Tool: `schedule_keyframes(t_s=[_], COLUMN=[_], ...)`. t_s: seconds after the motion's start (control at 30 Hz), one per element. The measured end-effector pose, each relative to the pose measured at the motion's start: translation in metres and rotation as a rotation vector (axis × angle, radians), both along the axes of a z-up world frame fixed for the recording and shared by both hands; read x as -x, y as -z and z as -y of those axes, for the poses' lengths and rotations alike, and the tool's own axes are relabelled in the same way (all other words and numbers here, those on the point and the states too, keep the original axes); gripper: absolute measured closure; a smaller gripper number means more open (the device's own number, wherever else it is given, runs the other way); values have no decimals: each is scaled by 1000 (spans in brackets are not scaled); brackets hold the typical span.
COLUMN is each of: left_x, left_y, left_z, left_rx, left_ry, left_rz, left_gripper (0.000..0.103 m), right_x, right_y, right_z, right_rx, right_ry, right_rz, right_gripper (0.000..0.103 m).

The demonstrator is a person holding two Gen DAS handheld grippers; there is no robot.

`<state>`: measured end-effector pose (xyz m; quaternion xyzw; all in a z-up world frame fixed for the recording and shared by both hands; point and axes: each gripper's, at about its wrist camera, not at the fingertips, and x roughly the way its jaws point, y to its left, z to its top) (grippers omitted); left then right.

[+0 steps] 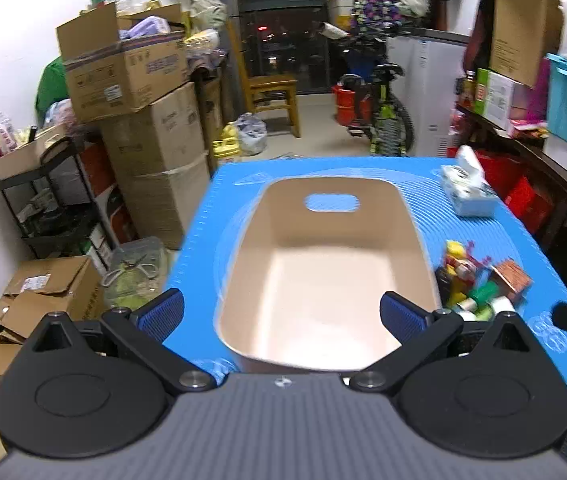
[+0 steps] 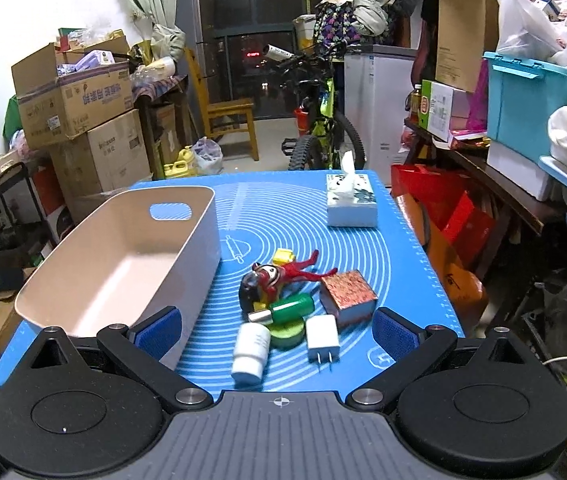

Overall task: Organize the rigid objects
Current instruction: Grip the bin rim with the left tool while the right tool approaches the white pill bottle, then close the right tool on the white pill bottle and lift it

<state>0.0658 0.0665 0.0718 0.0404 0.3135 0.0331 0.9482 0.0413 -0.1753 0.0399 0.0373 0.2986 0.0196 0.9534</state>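
1. The left gripper [image 1: 281,314] hangs with its jaws spread wide and nothing between them, over the near end of the bin [image 1: 415,236].
2. The right gripper [image 2: 277,332] is likewise spread wide and empty, above the near edge of the mat [image 2: 399,264], facing a cluster of small items.
3. Nearest the right gripper lie a white bottle [image 2: 249,350] on its side and a white charger [image 2: 322,338], prongs toward the camera; they are just beside each other.
4. Between and just behind them sits a green disc [image 2: 288,336], with a green bottle [image 2: 289,307] lying on its side touching it.
5. A brick block [image 2: 348,294] sits to the right of the green bottle, close to the charger.
6. Farther back are a red figure [image 2: 283,274] and a yellow piece [image 2: 284,256].
7. The beige bin is empty, left of the cluster, with a handle slot in its far wall.
8. A tissue box [image 2: 351,200] stands at the far right of the mat, well apart from the cluster.
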Motion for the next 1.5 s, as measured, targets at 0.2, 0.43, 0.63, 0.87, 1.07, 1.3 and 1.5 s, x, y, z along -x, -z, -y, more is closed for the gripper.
schedule_keyframes(t_s=[0.2,0.43,0.63,0.87,1.07,1.3,1.5], left_x=[-34,-70,-97,-104,-113,-118,-120], left_y=[4,21,37,60,73,78,78], left_z=[-34,-56,-63,-68,-75,-84,-80], left_rx=[38,-15,42,66,84,135,158], left_ry=[-55,-72,-32,0,-1,-1,15], left_rz=[-58,-112,-208,-316,-391,-436,-446], left_gripper=[0,1,15,32,61,84,99], right_x=[-35,-83,-111,-123,-128,-136,-141], right_y=[15,49,78,101,108,117,124], right_z=[-6,-11,-15,-23,-39,-45,-49], right_rx=[0,15,21,27,59,78,75], right_ry=[1,-1,-5,-43,-91,-81,-96], right_rz=[-52,-177,-281,-365,-393,-433,-438], right_gripper=[3,3,6,17,26,40,53])
